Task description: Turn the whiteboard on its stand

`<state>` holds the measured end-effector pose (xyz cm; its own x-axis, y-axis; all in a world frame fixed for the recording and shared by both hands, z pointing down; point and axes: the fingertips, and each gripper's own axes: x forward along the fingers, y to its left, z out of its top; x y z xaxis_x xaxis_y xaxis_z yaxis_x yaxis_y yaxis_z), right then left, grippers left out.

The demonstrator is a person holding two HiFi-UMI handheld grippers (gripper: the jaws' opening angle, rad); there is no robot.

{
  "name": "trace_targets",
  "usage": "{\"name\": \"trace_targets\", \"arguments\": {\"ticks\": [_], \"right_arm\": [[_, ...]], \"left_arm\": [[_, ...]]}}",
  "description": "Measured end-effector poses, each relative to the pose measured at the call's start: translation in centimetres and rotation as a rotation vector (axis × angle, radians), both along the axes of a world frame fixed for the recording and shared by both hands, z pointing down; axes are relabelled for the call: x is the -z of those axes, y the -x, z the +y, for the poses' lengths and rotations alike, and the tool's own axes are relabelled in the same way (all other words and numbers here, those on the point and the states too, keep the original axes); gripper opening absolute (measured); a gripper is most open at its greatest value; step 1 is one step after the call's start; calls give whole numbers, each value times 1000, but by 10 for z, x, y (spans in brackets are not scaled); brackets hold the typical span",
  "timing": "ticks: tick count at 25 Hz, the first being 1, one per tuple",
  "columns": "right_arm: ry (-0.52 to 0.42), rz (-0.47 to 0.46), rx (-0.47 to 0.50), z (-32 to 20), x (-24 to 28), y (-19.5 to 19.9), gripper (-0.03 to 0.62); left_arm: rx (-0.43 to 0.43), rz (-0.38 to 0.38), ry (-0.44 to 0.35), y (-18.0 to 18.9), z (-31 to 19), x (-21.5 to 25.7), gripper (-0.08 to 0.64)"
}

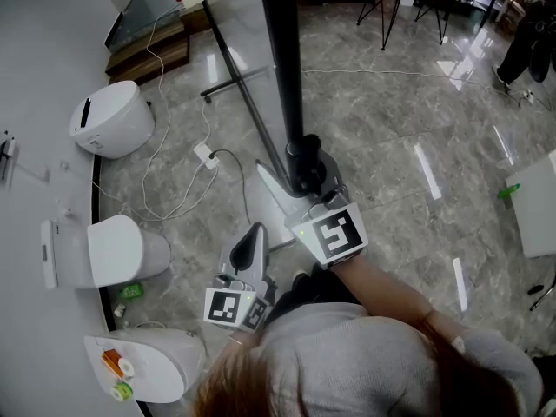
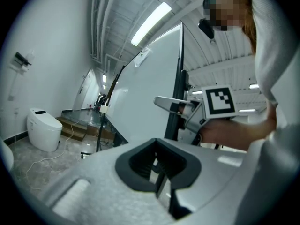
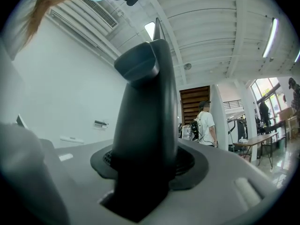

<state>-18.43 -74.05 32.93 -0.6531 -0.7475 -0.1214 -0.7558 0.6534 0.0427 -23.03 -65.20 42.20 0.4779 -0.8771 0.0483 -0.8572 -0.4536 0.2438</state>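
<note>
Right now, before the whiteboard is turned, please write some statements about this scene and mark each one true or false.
1. The whiteboard frame stands between the right gripper's jaws. True.
2. The left gripper grips the frame too. False: its jaws are together, empty, and apart from the frame.
3. Three toilets stand along the wall. True.
4. Nobody else is in the room. False: a person in a white shirt stands in the background.
</note>
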Motion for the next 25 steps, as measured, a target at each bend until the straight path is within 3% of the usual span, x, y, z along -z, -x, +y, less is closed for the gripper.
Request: {"name": "trace_targets", "arguments": {"ticks": [9,15,25], "right_arm": [[-31,-7,-39,-5,5,0,199],[-25,-7,-42,5,2,-5,196],[-14,-9,-51,20,2,-11,196]], "left_arm": [[-52,-5,12,-8,18,-6,3],[-5,-42,27,2,22,-6,3],[58,-81,30,-21,21,8,3]]}}
